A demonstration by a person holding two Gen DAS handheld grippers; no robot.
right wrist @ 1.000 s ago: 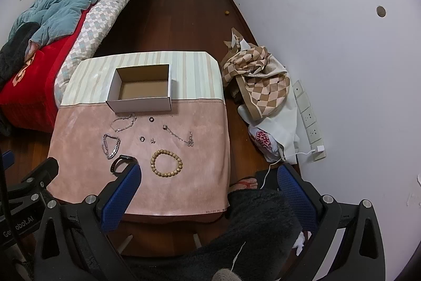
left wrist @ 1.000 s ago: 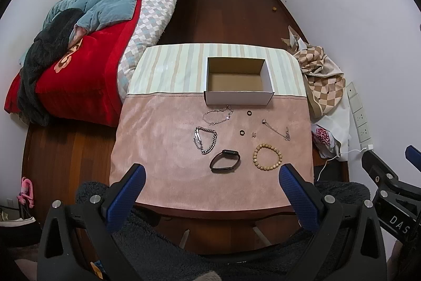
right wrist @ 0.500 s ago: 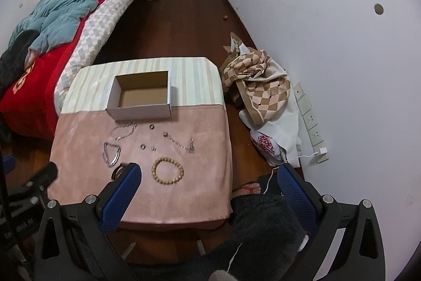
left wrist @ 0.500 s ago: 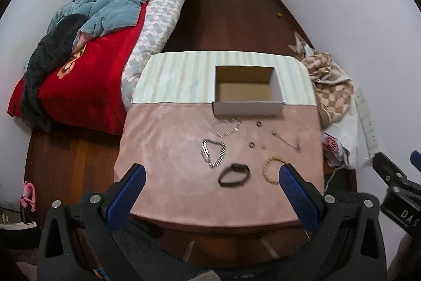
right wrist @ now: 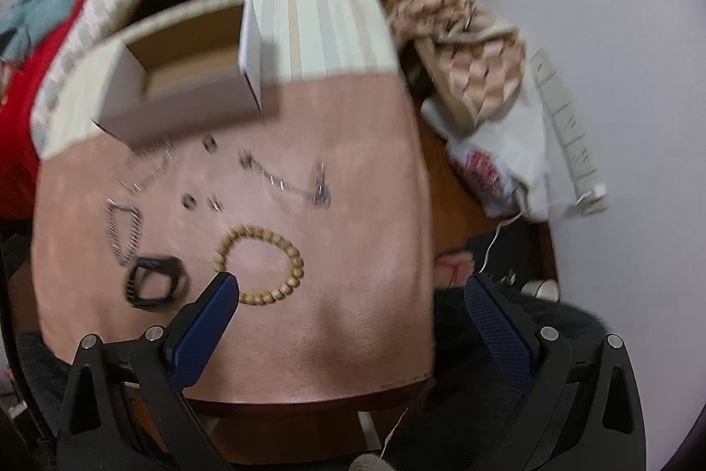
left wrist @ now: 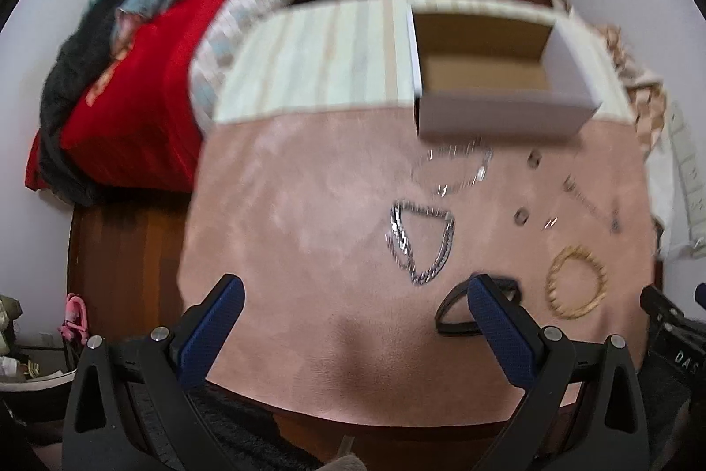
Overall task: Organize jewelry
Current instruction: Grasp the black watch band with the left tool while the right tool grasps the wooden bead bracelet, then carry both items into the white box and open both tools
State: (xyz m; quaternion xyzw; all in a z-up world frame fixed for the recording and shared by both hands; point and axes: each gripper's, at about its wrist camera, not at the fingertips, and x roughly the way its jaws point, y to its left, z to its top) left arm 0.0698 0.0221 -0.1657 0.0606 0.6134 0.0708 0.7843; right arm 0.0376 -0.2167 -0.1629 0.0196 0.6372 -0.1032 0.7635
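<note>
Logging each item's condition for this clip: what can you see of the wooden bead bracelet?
The wooden bead bracelet is a closed loop of round tan beads, wood by its look, lying flat on the pink cloth near the table's front. Nothing grips it; the right gripper's left fingertip overlaps its near edge in view, contact unclear. The black band lies apart, to its left.

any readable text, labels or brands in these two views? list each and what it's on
"DAS": white letters, cut off at the frame edge, on the black right gripper body seen in the left wrist view.
Red print on the white plastic bag on the floor: too blurred to read.
Nothing else legible.
</note>
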